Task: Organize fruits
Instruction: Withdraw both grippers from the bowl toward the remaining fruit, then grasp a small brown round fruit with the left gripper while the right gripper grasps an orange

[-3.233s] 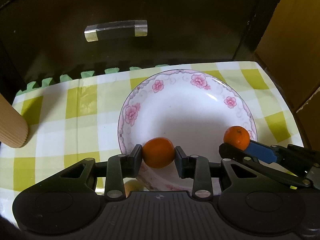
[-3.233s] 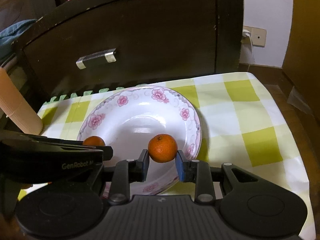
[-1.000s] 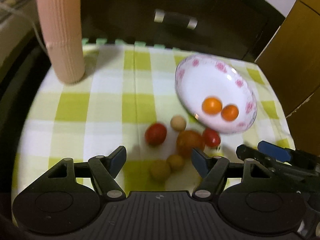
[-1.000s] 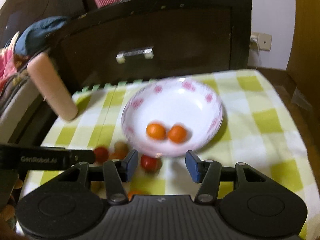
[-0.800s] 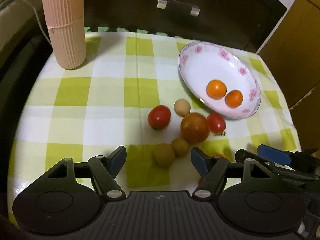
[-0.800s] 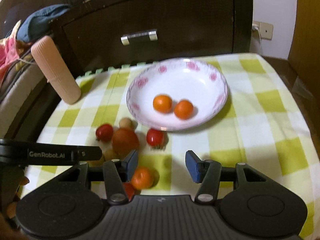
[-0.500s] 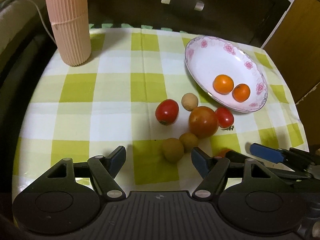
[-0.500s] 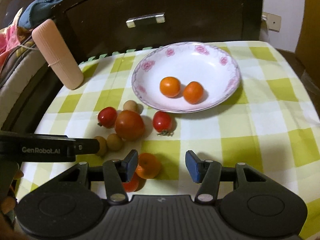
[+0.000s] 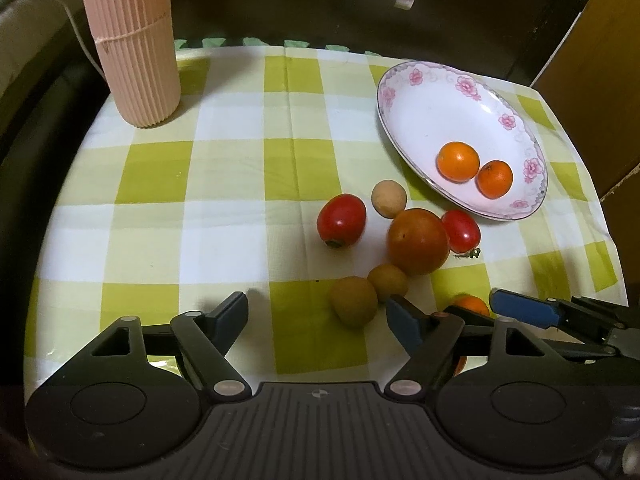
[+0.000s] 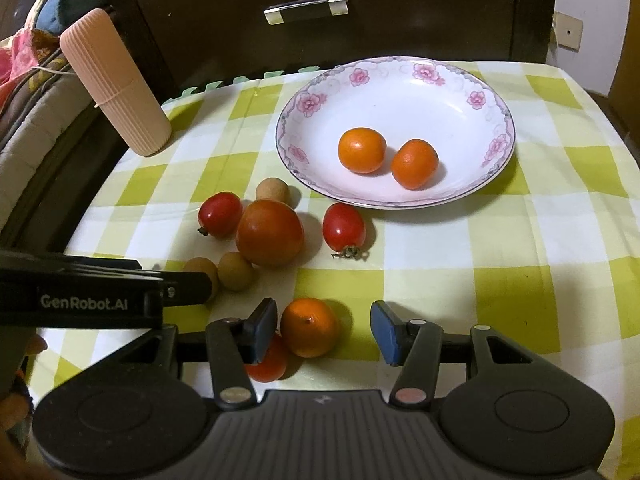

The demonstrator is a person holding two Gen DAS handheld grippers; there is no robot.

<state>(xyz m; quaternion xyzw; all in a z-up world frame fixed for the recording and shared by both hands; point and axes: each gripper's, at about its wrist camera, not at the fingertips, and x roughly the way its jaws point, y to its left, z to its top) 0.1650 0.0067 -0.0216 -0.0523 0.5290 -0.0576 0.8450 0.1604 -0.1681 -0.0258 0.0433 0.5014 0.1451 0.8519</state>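
Note:
A white floral plate (image 10: 460, 196) (image 9: 404, 92) holds two oranges (image 10: 362, 150) (image 10: 414, 163) (image 9: 458, 161). On the checked cloth lie a big tomato (image 10: 270, 232) (image 9: 418, 240), two small red tomatoes (image 10: 343, 227) (image 10: 220, 214), and three tan round fruits (image 10: 272, 190) (image 10: 235, 271) (image 9: 353, 301). My right gripper (image 10: 324, 330) is open, with a loose orange (image 10: 309, 332) between its fingers near the left one. A red fruit (image 10: 266, 362) lies partly hidden under it. My left gripper (image 9: 318, 314) is open and empty, near a tan fruit.
A ribbed pink cylinder (image 9: 132, 40) (image 10: 116, 84) stands at the back left. A dark drawer front with a metal handle (image 10: 306, 10) lies behind the table. The cloth's edges drop off at left, right and front.
Both grippers let go of their oranges, which now lie in the plate, and pulled back and lower toward the loose fruit. The right gripper now straddles a loose orange.

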